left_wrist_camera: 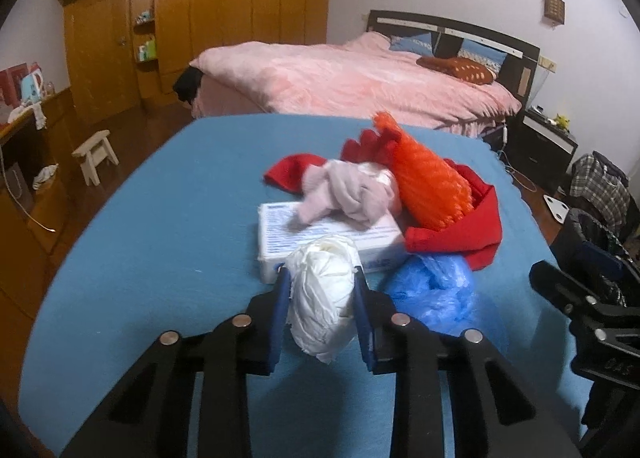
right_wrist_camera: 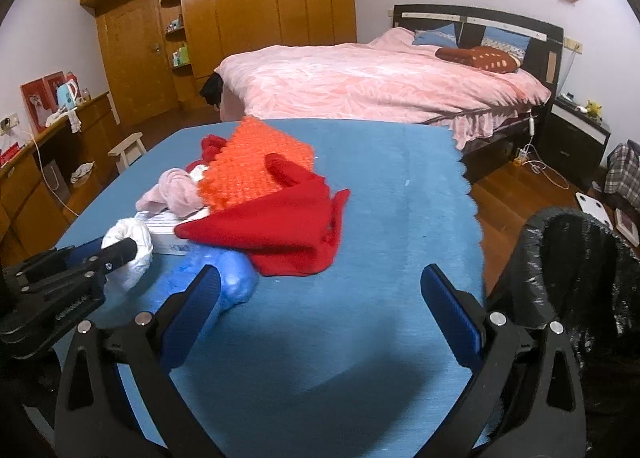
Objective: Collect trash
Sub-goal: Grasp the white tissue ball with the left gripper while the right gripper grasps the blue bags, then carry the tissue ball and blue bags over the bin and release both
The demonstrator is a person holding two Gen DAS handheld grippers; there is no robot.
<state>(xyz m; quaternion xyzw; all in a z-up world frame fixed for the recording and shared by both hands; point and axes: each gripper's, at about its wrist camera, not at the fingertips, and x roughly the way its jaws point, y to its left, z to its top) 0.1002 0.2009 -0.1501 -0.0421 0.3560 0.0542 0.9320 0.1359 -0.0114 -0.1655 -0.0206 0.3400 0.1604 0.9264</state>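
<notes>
My left gripper (left_wrist_camera: 320, 273) is shut on a crumpled white wad (left_wrist_camera: 320, 314), its blue pads pressing both sides, just above the blue-covered table (left_wrist_camera: 160, 217). The right wrist view shows the same wad (right_wrist_camera: 132, 246) at the left. Beside it lies a crumpled blue plastic bag (left_wrist_camera: 432, 292). Behind the wad is a white box (left_wrist_camera: 320, 236) with a pink cloth (left_wrist_camera: 344, 193), an orange mesh (left_wrist_camera: 428, 181) and a red cloth (left_wrist_camera: 460, 236) piled on and around it. My right gripper (right_wrist_camera: 320, 274) is open over bare table, nothing between its fingers.
A bin lined with a black bag (right_wrist_camera: 580, 270) stands off the table's right edge. A pink bed (right_wrist_camera: 380, 85) lies beyond the table. A small white stool (left_wrist_camera: 96, 155) and a wooden dresser (right_wrist_camera: 48, 177) are at the left, with a wardrobe (right_wrist_camera: 248, 5) behind.
</notes>
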